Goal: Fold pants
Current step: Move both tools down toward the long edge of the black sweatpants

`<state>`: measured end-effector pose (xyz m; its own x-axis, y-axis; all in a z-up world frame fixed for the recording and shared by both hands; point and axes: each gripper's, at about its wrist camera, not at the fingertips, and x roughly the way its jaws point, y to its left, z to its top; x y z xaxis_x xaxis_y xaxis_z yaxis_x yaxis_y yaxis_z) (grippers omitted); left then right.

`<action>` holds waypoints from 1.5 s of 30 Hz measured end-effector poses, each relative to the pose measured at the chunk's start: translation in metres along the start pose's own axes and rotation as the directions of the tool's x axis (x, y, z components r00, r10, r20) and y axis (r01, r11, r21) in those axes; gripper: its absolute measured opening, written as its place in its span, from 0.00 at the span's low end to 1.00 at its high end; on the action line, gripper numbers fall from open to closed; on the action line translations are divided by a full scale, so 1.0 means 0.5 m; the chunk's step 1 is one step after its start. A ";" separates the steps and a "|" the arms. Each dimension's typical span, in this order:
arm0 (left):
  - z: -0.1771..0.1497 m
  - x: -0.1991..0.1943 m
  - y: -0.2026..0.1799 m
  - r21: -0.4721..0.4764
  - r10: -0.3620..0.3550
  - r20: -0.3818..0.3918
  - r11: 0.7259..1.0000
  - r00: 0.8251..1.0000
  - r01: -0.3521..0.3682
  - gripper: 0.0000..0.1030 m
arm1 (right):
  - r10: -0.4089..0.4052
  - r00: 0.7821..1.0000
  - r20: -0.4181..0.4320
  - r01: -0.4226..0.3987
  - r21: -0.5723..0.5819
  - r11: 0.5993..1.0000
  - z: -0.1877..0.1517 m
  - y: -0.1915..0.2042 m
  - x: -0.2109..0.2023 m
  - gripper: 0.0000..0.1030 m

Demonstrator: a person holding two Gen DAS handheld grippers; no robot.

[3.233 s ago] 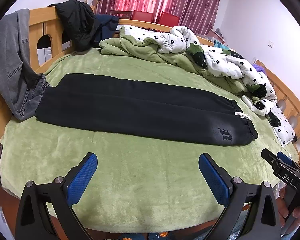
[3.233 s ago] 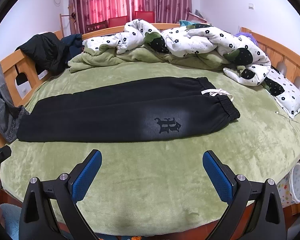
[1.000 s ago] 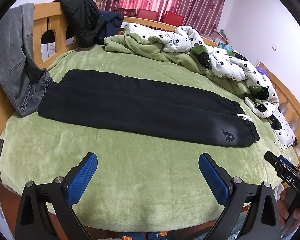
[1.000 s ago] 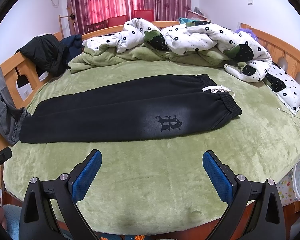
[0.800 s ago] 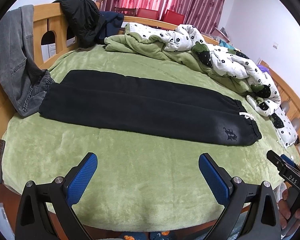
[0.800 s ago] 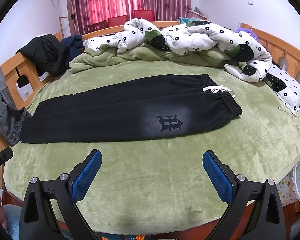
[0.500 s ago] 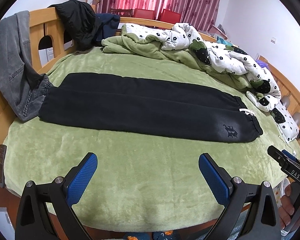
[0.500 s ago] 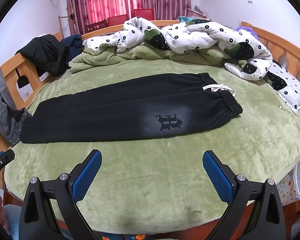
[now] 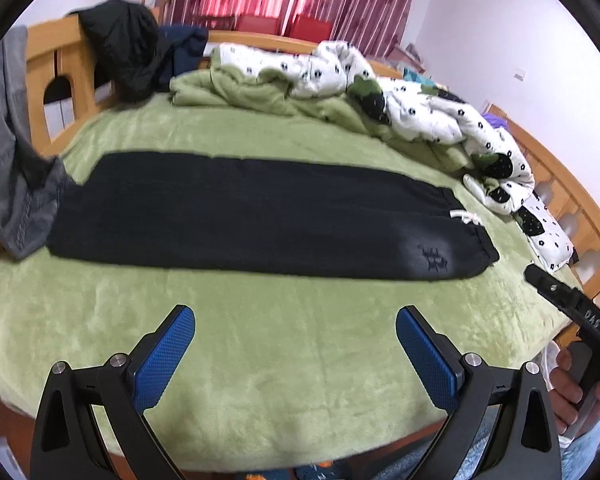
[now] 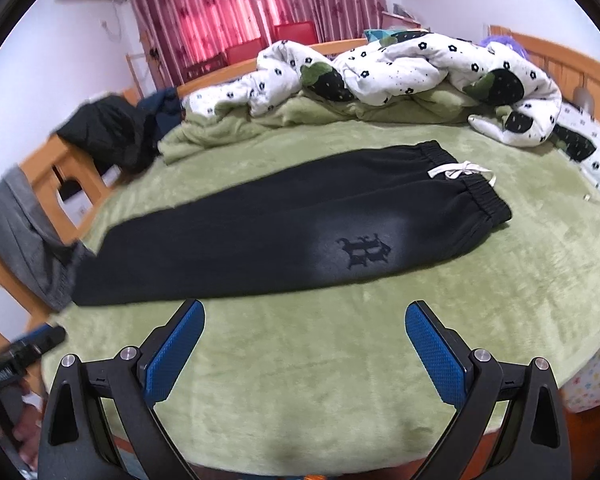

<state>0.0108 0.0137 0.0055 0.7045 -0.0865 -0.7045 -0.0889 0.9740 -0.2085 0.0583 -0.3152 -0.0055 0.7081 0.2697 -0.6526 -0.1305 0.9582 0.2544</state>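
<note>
Black sweatpants [image 9: 260, 216] lie flat across the green bed cover [image 9: 284, 340], folded lengthwise with one leg on the other. The waistband with a white drawstring [image 10: 458, 170] is at the right, the cuffs at the left. A dark logo [image 10: 362, 250] sits near the waist. The pants also show in the right wrist view [image 10: 268, 228]. My left gripper [image 9: 296, 348] is open and empty, above the cover in front of the pants. My right gripper [image 10: 304, 344] is open and empty, nearer the logo end.
A rumpled white flowered quilt [image 10: 400, 68] and a green blanket [image 9: 268, 96] are heaped at the back. Grey jeans [image 9: 8, 160] and a black jacket [image 9: 128, 44] hang on the wooden bed frame [image 9: 60, 60] at the left. A pillow [image 9: 548, 228] lies at the right.
Both grippers have moved in closer to the pants, which look larger now. The pants have not moved. Both grippers stay open.
</note>
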 end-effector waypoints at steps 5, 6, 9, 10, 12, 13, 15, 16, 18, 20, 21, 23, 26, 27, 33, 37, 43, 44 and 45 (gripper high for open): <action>0.044 -0.015 0.026 0.044 0.062 0.057 0.997 0.996 -0.064 0.98 | 0.055 0.997 0.059 -0.055 0.001 0.998 0.038 -0.003 -0.019 0.97; 0.051 -0.014 0.035 0.047 0.075 0.067 0.996 0.995 -0.078 0.98 | 0.051 0.997 0.060 -0.051 -0.003 0.999 0.045 -0.003 -0.018 0.97; 0.057 0.003 0.063 0.052 0.088 0.070 0.994 0.994 -0.091 0.98 | 0.031 0.999 0.044 -0.031 -0.001 1.000 0.072 -0.014 -0.002 0.97; 0.055 0.013 0.073 0.051 0.093 0.065 0.994 0.994 -0.096 0.98 | 0.031 0.999 0.037 -0.031 0.007 0.999 0.076 -0.021 0.005 0.97; 0.046 0.036 0.093 0.045 0.111 0.050 0.993 0.993 -0.113 0.98 | 0.017 0.999 0.031 -0.018 0.023 1.000 0.086 -0.040 0.021 0.97; 0.043 0.045 0.098 0.043 0.116 0.049 0.992 0.992 -0.118 0.98 | 0.005 0.999 0.034 -0.006 0.024 1.000 0.089 -0.047 0.027 0.97; 0.029 0.074 0.122 0.026 0.133 0.038 0.991 0.990 -0.135 0.98 | -0.032 0.998 0.049 0.032 0.012 0.999 0.092 -0.059 0.038 0.97; 0.023 0.087 0.131 0.017 0.142 0.026 0.990 0.990 -0.142 0.98 | -0.063 0.996 0.059 0.063 0.003 0.998 0.092 -0.064 0.043 0.97; 0.008 0.115 0.152 -0.004 0.149 -0.004 0.989 0.989 -0.149 0.98 | -0.113 0.991 0.074 0.114 -0.016 0.993 0.092 -0.071 0.054 0.97; -0.008 0.141 0.171 -0.034 0.145 -0.033 0.989 0.989 -0.146 0.98 | -0.142 0.987 0.075 0.145 -0.041 0.989 0.089 -0.079 0.071 0.97; -0.017 0.159 0.185 -0.058 0.143 -0.054 0.988 0.988 -0.146 0.98 | -0.143 0.988 0.060 0.146 -0.050 0.988 0.086 -0.083 0.082 0.97; -0.031 0.181 0.204 -0.091 0.138 -0.079 0.985 0.987 -0.145 0.98 | -0.134 0.991 0.015 0.134 -0.056 0.989 0.078 -0.095 0.105 0.97; -0.047 0.205 0.223 -0.111 0.151 -0.103 0.980 0.983 -0.163 0.98 | -0.145 0.989 -0.010 0.144 -0.040 0.989 0.062 -0.113 0.133 0.97; -0.052 0.212 0.229 -0.111 0.160 -0.106 0.979 0.982 -0.171 0.98 | -0.147 0.989 -0.016 0.146 -0.027 0.989 0.058 -0.123 0.144 0.97; -0.068 0.240 0.242 -0.069 0.192 -0.135 0.977 0.972 -0.203 0.93 | -0.125 0.988 -0.095 0.132 0.070 0.989 0.041 -0.157 0.199 0.95; -0.071 0.255 0.259 -0.115 0.128 -0.155 0.983 0.980 -0.147 0.85 | -0.179 0.979 -0.096 0.182 0.015 0.983 0.031 -0.144 0.221 0.95; -0.081 0.270 0.278 -0.168 0.096 -0.138 0.979 0.986 -0.119 0.79 | -0.216 0.973 -0.080 0.210 -0.083 0.974 0.021 -0.110 0.235 0.94; -0.084 0.273 0.279 -0.170 0.096 -0.138 0.978 0.986 -0.119 0.79 | -0.217 0.973 -0.081 0.209 -0.091 0.974 0.020 -0.105 0.237 0.94; -0.090 0.278 0.280 -0.171 0.088 -0.144 0.979 0.986 -0.112 0.79 | -0.215 0.973 -0.081 0.207 -0.100 0.973 0.020 -0.100 0.238 0.94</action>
<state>0.0645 0.1285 -0.1519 0.5855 -0.0296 -0.8101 -0.2865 0.9273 -0.2409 0.1561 -0.3320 -0.0890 0.6612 0.0639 -0.7475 -0.0496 0.9979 0.0414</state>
